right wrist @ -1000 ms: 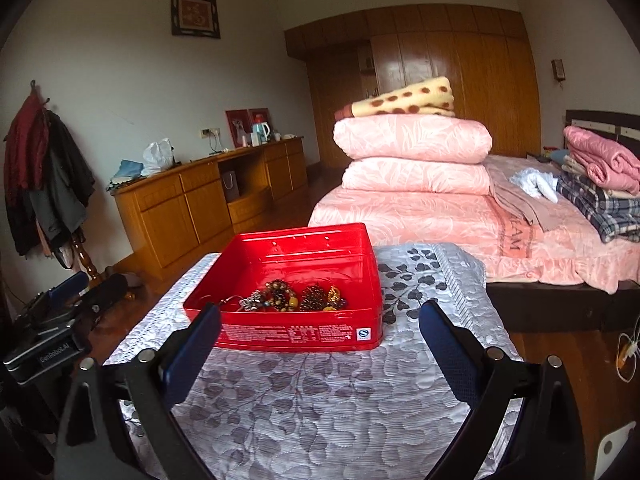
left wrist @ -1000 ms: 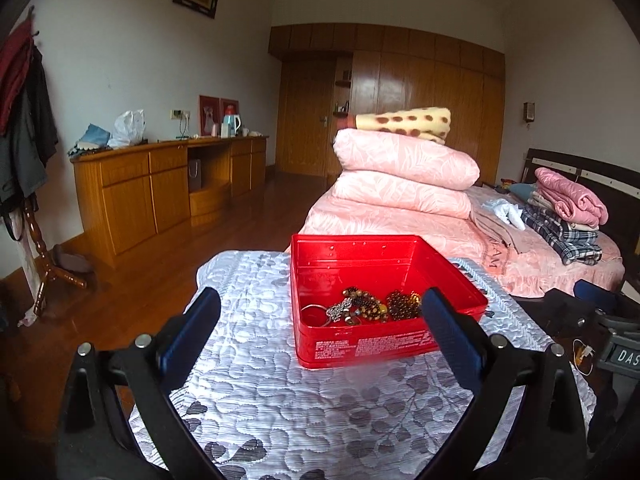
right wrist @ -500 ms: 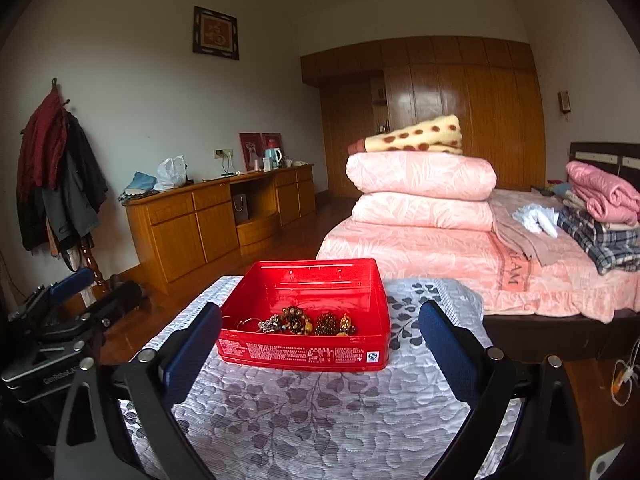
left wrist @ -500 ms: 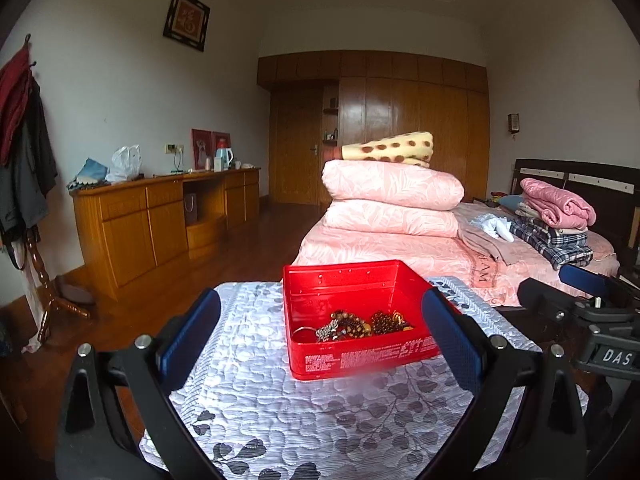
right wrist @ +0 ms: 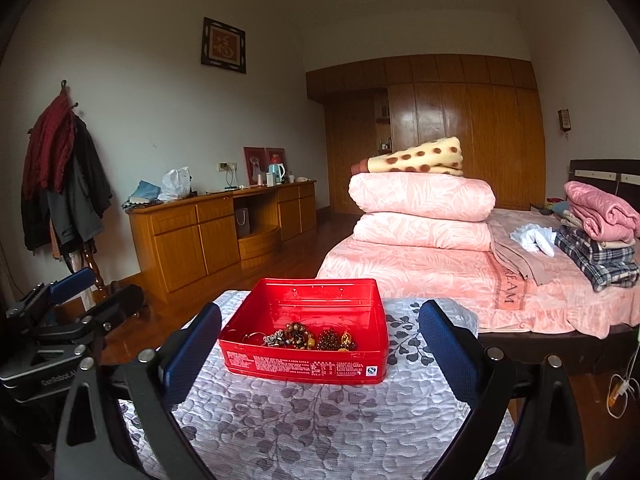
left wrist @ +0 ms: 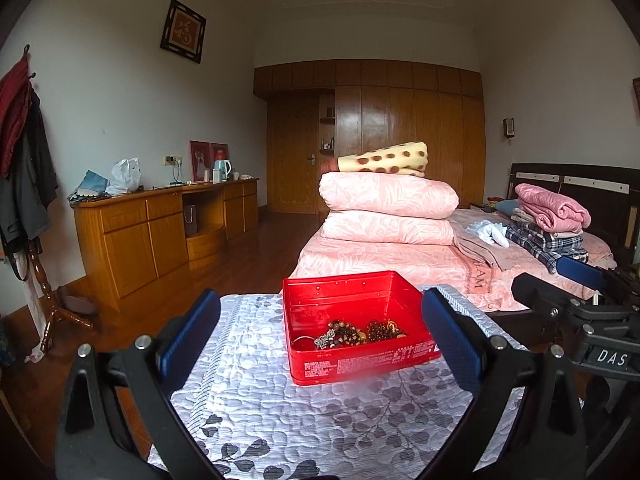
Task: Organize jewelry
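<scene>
Left claw (left wrist: 320,320) agape | right claw (right wrist: 320,322) agape | jewelry (left wrist: 354,332) tangled, indistinct

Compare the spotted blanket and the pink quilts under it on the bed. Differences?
The spotted blanket is yellow with brown dots; the pink quilts carry a pale leaf pattern. The blanket is a thin, flat fold, the quilts thick and puffy. The blanket lies on top of the pile and the quilts, two of them, bear it. Both are folded and stacked at the same end of the bed.
</scene>
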Demonstrator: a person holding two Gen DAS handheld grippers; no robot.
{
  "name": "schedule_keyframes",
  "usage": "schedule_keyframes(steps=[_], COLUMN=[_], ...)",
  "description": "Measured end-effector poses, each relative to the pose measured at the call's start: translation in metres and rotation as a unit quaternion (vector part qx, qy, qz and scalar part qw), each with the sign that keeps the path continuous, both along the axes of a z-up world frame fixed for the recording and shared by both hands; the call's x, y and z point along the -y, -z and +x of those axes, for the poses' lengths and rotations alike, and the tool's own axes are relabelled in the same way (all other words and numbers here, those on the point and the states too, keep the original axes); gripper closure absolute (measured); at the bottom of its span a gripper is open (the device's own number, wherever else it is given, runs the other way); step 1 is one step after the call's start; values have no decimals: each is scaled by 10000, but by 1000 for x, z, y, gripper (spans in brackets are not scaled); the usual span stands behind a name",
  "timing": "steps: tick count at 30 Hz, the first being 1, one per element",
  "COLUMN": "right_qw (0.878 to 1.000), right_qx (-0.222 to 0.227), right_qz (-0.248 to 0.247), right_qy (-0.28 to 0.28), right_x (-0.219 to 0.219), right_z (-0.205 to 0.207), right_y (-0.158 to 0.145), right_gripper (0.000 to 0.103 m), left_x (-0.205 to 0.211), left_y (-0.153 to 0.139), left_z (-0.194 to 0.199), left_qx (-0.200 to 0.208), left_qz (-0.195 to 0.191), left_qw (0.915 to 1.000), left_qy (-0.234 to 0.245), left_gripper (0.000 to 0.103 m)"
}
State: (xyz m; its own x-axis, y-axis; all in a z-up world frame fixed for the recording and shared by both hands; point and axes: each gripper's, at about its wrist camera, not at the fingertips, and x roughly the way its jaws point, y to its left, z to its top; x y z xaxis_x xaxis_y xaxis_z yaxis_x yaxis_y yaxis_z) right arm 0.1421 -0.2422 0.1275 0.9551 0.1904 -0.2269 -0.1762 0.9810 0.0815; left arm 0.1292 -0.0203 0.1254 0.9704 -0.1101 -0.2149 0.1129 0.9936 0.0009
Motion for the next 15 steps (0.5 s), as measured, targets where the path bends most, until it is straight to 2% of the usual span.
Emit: schedule_keyframes(steps=[15], right_qw=[9997], right_qx=[225], right_qz=[14], right_qy=[-31], right_x=[0], right_z=[-13], right_y=[-10], right_gripper=[6], left_x=[-6], left_y=[-13], left_z=[-15], left_qx=[296], left_qz=[-18], left_qw=[9995], left_qy=[-77], left_gripper=[6])
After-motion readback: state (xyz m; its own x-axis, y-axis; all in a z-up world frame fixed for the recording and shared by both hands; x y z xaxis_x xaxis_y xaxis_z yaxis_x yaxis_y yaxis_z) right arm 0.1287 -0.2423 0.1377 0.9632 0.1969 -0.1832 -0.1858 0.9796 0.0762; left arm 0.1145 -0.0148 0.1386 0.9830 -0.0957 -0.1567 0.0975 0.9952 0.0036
